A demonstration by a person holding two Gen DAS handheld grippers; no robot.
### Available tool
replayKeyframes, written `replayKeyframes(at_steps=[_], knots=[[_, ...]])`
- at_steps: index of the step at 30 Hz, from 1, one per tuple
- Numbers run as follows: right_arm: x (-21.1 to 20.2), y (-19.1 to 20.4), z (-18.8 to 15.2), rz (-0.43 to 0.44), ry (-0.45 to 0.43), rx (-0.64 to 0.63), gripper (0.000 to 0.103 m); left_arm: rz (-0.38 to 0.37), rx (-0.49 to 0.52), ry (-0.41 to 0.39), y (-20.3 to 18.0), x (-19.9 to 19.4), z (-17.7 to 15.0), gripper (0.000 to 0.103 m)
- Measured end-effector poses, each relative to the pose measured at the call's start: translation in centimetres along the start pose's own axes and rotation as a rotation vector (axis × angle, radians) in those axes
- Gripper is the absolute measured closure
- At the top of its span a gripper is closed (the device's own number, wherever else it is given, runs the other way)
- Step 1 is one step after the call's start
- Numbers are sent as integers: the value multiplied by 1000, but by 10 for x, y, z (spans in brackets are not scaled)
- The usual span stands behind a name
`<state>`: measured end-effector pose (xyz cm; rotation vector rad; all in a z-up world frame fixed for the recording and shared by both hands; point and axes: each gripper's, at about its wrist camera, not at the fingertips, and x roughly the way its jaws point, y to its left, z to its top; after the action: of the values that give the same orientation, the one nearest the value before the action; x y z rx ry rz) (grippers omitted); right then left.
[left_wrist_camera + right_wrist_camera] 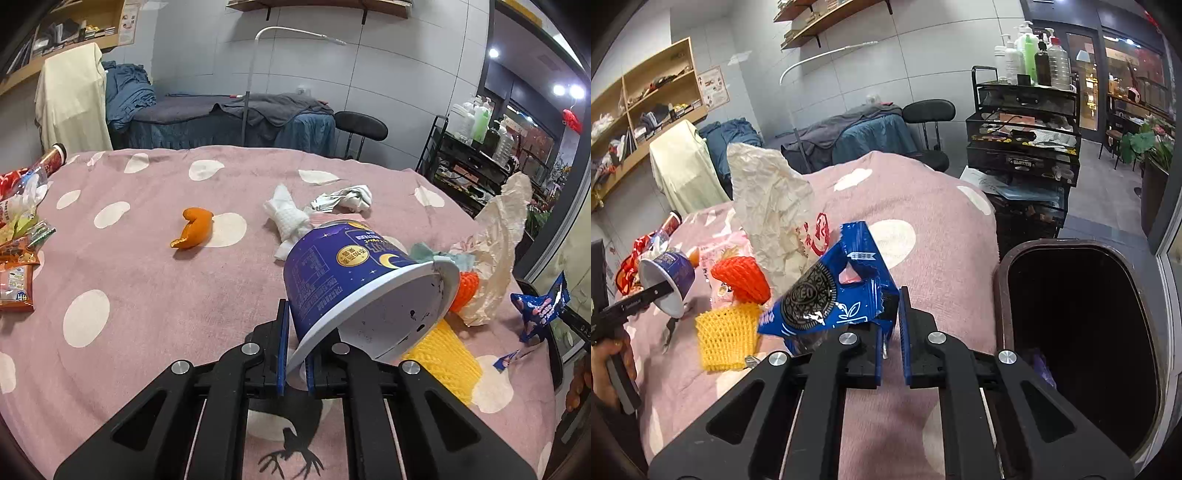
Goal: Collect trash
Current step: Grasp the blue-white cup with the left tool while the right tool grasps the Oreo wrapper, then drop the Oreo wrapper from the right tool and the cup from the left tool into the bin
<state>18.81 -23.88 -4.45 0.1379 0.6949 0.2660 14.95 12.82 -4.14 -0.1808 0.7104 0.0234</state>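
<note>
Trash lies scattered over the pink spotted blanket [155, 302]. At lower centre of the left wrist view, the left gripper [295, 354] pinches the rim of a tilted purple cup [332, 266], lifted off the blanket with bare cloth to its left. At centre of the right wrist view, the right gripper [891, 332] clamps a blue Oreo wrapper [827, 291] by its torn edge, held above the blanket's right edge. Just right of it, the bin [1071, 332] gapes open. Yellow net [727, 336], orange net [744, 277] and crumpled paper [772, 206] sit left of the wrapper. Orange peel [194, 229] and tissues [288, 218] lie mid-blanket in the left view.
</note>
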Motion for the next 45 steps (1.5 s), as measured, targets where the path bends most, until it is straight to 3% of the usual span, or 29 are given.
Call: replayKeyframes(at_steps=[8, 20, 34, 41, 45], knots=[[-36, -7, -3, 10, -61, 40, 95, -84, 19, -47, -27, -32, -4, 95], [-81, -43, -13, -75, -126, 111, 95, -238, 128, -28, -103, -32, -13, 95], [-105, -122, -29, -320, -155, 221, 95, -403, 256, 15, -190, -25, -25, 95], [-90, -156, -37, -462, -105, 214, 95, -463, 305, 50, -223, -16, -31, 95], [-76, -170, -44, -469, -49, 244, 95, -488, 316, 68, -236, -12, -34, 95]])
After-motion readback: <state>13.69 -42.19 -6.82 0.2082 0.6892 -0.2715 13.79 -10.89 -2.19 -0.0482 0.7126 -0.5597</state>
